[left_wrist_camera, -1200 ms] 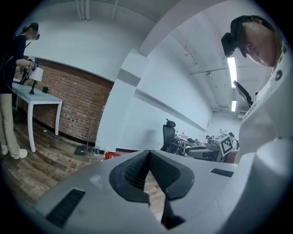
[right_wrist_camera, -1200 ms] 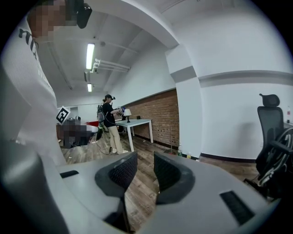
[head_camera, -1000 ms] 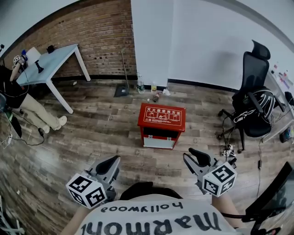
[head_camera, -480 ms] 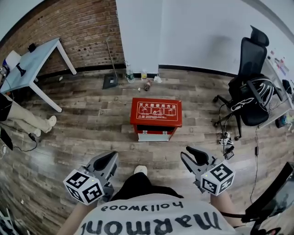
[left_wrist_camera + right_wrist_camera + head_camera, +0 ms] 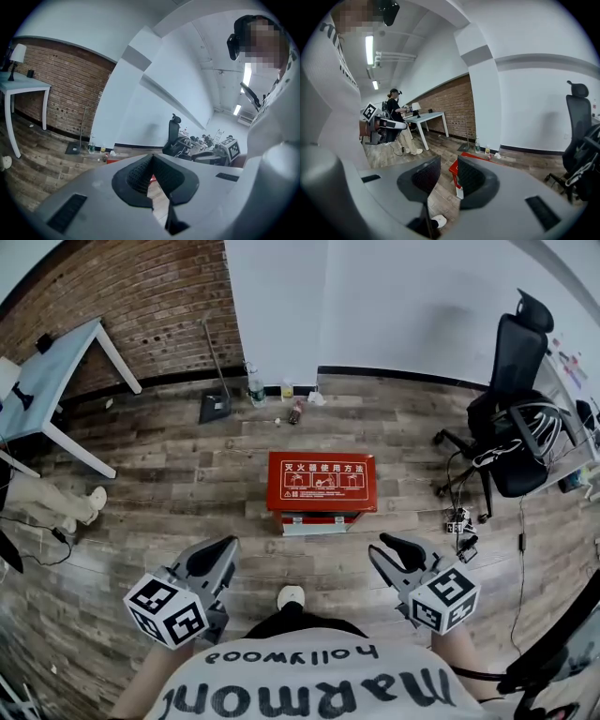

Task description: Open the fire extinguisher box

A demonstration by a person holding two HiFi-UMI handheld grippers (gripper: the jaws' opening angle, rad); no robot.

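The red fire extinguisher box (image 5: 322, 480) stands on the wooden floor ahead of me. Its lid with white print lies flat on top and a pale panel shows at its front. Both grippers hang low and well short of it. My left gripper (image 5: 220, 554) is shut with its pads meeting and nothing between them (image 5: 151, 159). A sliver of the box (image 5: 112, 161) shows over its jaws. My right gripper (image 5: 394, 549) stands open and empty (image 5: 449, 160). The box (image 5: 453, 170) shows through its gap, far beyond.
A black office chair (image 5: 511, 442) with a bag stands right of the box, with cables (image 5: 459, 526) on the floor beside it. A pale blue table (image 5: 47, 381) is at far left. A broom with dustpan (image 5: 214, 407) and bottles (image 5: 251, 388) lean by the wall.
The view has moved forward and turned left, so the box now lies centred between the grippers. A white shoe has come into view below. Both grippers keep their jaw positions.
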